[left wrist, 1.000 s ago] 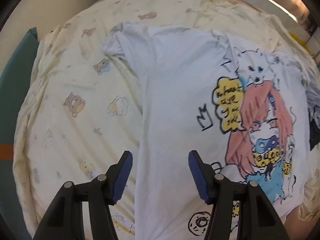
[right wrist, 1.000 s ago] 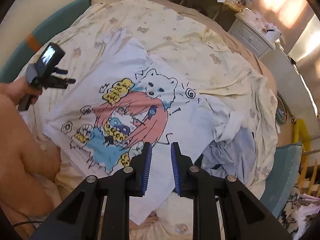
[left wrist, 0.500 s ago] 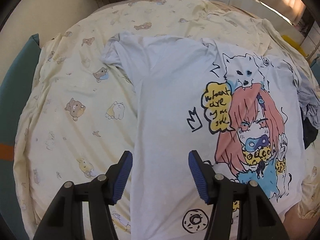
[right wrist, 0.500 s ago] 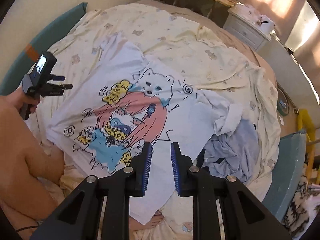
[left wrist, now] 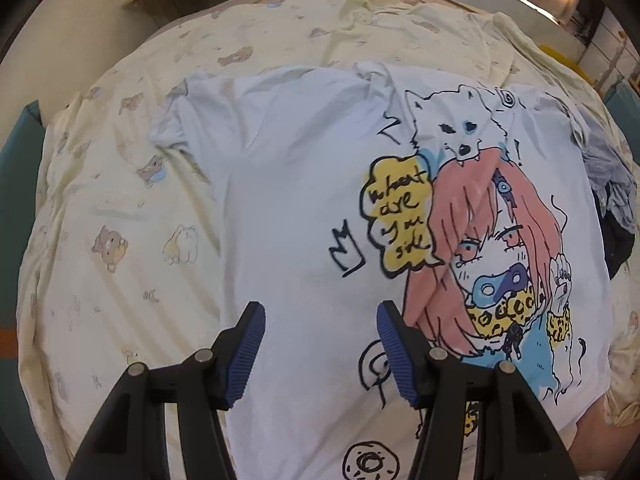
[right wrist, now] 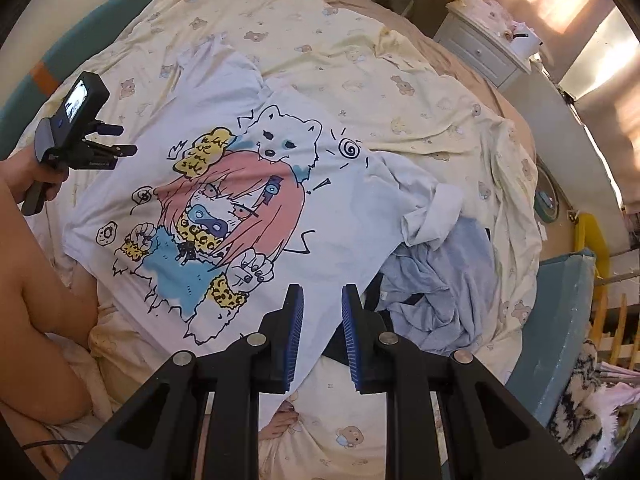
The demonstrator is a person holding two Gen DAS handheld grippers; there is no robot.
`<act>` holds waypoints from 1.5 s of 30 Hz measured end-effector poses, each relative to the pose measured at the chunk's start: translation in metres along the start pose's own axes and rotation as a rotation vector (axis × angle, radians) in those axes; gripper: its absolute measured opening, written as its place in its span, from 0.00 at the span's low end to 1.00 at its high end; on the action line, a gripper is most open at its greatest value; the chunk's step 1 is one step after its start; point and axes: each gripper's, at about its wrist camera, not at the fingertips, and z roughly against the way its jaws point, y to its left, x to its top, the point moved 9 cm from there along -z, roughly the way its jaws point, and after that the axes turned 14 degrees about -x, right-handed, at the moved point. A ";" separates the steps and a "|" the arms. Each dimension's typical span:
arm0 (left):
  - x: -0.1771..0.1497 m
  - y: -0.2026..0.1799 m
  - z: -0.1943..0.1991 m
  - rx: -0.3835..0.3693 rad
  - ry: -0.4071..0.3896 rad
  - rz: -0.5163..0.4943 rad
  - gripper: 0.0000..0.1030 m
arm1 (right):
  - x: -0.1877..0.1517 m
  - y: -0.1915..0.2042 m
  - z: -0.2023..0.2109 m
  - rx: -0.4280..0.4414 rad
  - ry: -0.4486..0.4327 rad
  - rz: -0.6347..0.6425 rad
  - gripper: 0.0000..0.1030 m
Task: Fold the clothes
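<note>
A white T-shirt (left wrist: pixel 288 208) with a cartoon print of a pink-haired girl and a white dog lies face up, spread on the bed. One sleeve (right wrist: pixel 432 212) is crumpled. My left gripper (left wrist: pixel 320 320) hovers open above the plain side of the shirt, with nothing between its fingers. The right wrist view shows it at the far left (right wrist: pixel 126 140), held in a hand. My right gripper (right wrist: pixel 322 300) hangs over the shirt's near edge (right wrist: pixel 320 280). Its jaws stand a narrow gap apart and hold nothing.
A yellow bear-print sheet (right wrist: pixel 360 60) covers the bed. A rumpled blue-grey garment (right wrist: pixel 440 280) lies beside the crumpled sleeve. The person's bare leg (right wrist: pixel 40 300) and toes (right wrist: pixel 284 420) rest on the bed. A white drawer unit (right wrist: pixel 480 48) stands beyond, a teal padded edge (right wrist: pixel 560 320) at right.
My left gripper has shifted from over the shirt's side edge to fully over the shirt. My right gripper has sunk slightly toward the near edge. Neither gap has changed.
</note>
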 end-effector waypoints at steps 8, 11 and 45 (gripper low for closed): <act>0.018 -0.015 0.014 -0.007 -0.039 -0.032 0.57 | 0.007 0.011 0.008 -0.001 -0.029 0.031 0.22; 0.031 -0.020 0.024 -0.009 -0.066 -0.052 0.57 | 0.008 0.012 0.008 -0.004 -0.034 0.030 0.22; 0.037 -0.017 0.024 -0.025 -0.093 -0.058 0.57 | 0.006 0.020 -0.011 -0.020 0.018 0.069 0.22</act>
